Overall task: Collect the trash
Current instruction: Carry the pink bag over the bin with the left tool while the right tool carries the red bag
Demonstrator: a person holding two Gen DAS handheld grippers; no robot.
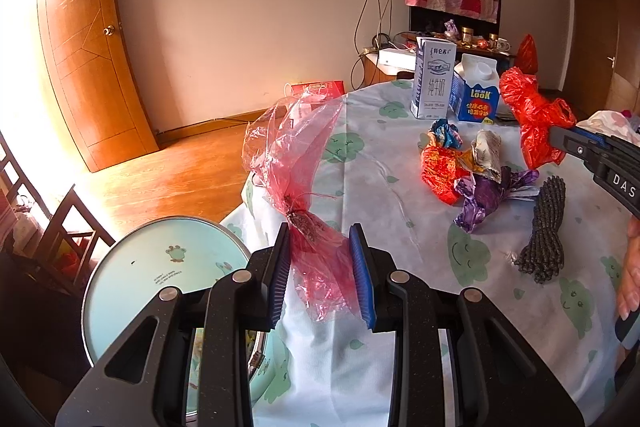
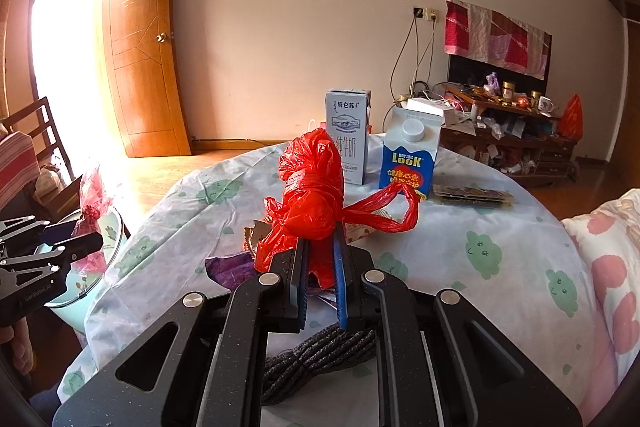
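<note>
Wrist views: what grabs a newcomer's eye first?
The knotted red plastic bag, clamped in the right gripper above the table. Next, the see-through pink bag, pinched in the left gripper at the table's edge, above the pale green bin lid.

From where I stand, much is hidden around the table (image 2: 500,227). The bin (image 1: 160,267) beside it shows only its lid; its body is cut off behind the left gripper (image 1: 320,267). On the table, the dark rope bundle (image 2: 320,351) lies half covered under the right gripper (image 2: 320,267), and the wrappers (image 2: 236,267) are mostly hidden behind the red bag (image 2: 316,195). The small print on the milk carton (image 2: 347,137) is unreadable. Beyond the table, the shelf clutter (image 2: 508,139) is too small to sort out.
</note>
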